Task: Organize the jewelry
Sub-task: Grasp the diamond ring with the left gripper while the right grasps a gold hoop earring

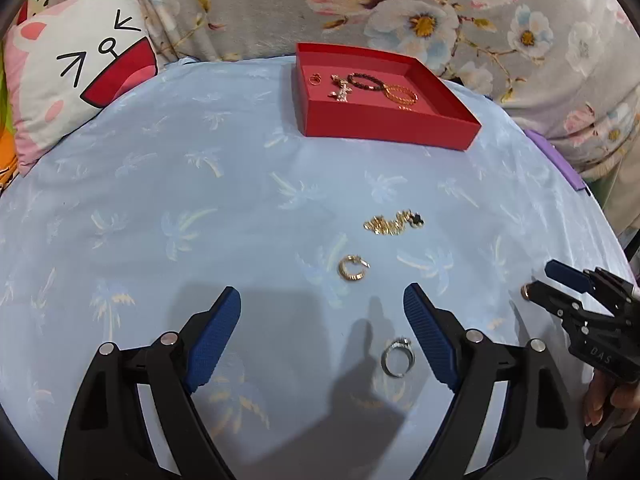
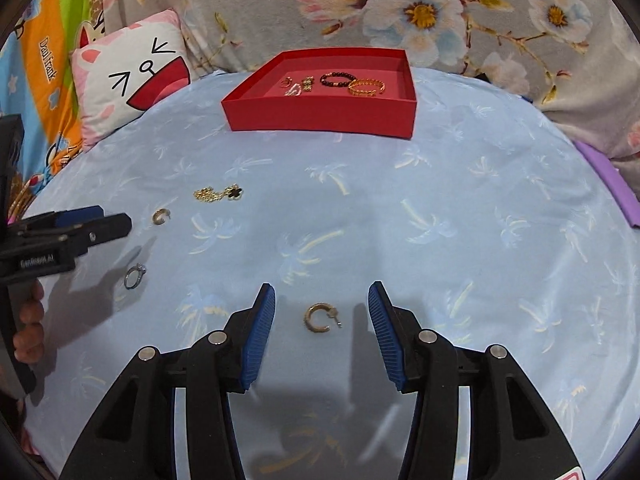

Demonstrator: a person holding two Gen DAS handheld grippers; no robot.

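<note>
- My left gripper (image 1: 322, 336) has its fingers spread wide with nothing between the pads; it hangs over the blue palm-print sheet (image 1: 160, 200), well short of the red tray (image 1: 384, 128).
- A silver ring (image 1: 397, 357) lies on the sheet just inside my left gripper's right-hand finger, not touching it.
- A gold hoop earring (image 1: 353, 268) lies farther along toward the red tray, and a gold chain with a dark clover charm (image 1: 394, 222) is nearer the tray still.
- My right gripper (image 2: 322, 328) is also spread apart and empty; a second gold hoop earring (image 2: 320, 317) rests on the sheet between its fingertips, touching neither pad.
- The red tray holds a dark bead bracelet (image 2: 337, 79), a gold bangle (image 2: 366, 87), a small ring (image 2: 286, 82) and a sparkly pendant (image 1: 340, 90), all toward its far wall.
- A cartoon pillow (image 2: 132, 84) sits left of the tray.
</note>
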